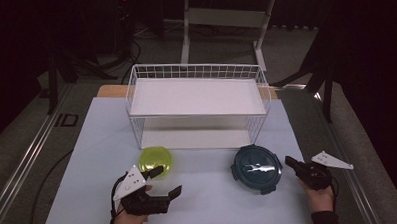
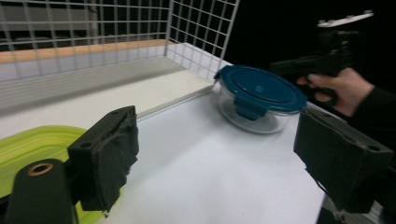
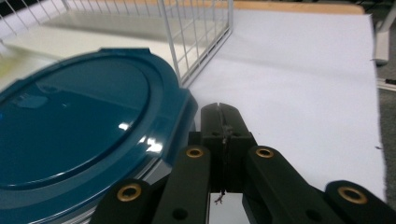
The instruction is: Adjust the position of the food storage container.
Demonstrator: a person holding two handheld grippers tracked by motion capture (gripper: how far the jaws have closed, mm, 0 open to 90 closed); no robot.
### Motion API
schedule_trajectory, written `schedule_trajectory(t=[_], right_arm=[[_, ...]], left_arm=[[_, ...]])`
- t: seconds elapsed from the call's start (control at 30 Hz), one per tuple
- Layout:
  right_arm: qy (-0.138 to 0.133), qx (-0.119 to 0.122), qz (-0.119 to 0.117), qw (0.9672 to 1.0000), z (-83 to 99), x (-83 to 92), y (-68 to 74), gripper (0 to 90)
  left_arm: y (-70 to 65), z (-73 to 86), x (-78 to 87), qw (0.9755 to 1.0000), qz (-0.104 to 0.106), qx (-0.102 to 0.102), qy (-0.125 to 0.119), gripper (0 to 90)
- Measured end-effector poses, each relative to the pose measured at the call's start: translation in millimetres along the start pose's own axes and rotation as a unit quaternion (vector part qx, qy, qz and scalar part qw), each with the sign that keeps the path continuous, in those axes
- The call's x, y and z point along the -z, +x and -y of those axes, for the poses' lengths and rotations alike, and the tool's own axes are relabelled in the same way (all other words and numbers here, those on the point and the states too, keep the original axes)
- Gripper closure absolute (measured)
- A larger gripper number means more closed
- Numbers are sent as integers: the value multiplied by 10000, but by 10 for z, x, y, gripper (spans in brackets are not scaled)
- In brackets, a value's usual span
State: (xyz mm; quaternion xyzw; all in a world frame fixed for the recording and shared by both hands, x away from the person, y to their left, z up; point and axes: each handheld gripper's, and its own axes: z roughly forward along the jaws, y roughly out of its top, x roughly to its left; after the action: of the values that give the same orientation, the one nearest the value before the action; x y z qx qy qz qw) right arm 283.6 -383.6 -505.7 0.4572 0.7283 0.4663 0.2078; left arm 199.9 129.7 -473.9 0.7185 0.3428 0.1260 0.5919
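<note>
A lime-green round container [image 1: 155, 161] sits on the white table mat [image 1: 204, 202], left of centre. A glass bowl with a dark teal clip lid [image 1: 256, 169] rests to the right. My left gripper [image 1: 170, 180] is open, one jaw beside the green container [image 2: 28, 144] and nothing between the pads [image 2: 112, 154]. My right gripper [image 1: 289, 161] is shut on nothing, its tip close to the teal lid's right edge. In the right gripper view the closed jaws [image 3: 223, 123] lie just beside the lid [image 3: 79, 126]; whether they touch it I cannot tell.
A white two-level wire rack [image 1: 196, 97] stands behind both containers, its shelves bare. Its mesh corner [image 3: 196, 37] rises just past the teal bowl [image 2: 259, 91]. The mat's right side [image 3: 303, 70] is bare. Desk legs and dark floor lie beyond the table.
</note>
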Motion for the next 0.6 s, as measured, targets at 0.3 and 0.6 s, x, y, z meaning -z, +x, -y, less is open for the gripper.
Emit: schedule_trajectory(t=[0.3, 0.6], right_arm=[[145, -23, -170, 9997, 18, -105, 51, 900], [173, -8, -299, 9994, 29, -109, 136, 900]], left_arm=[[-36, 22, -10, 9999, 163, -34, 17, 7], [-64, 31, -40, 9997, 243, -73, 72, 7]])
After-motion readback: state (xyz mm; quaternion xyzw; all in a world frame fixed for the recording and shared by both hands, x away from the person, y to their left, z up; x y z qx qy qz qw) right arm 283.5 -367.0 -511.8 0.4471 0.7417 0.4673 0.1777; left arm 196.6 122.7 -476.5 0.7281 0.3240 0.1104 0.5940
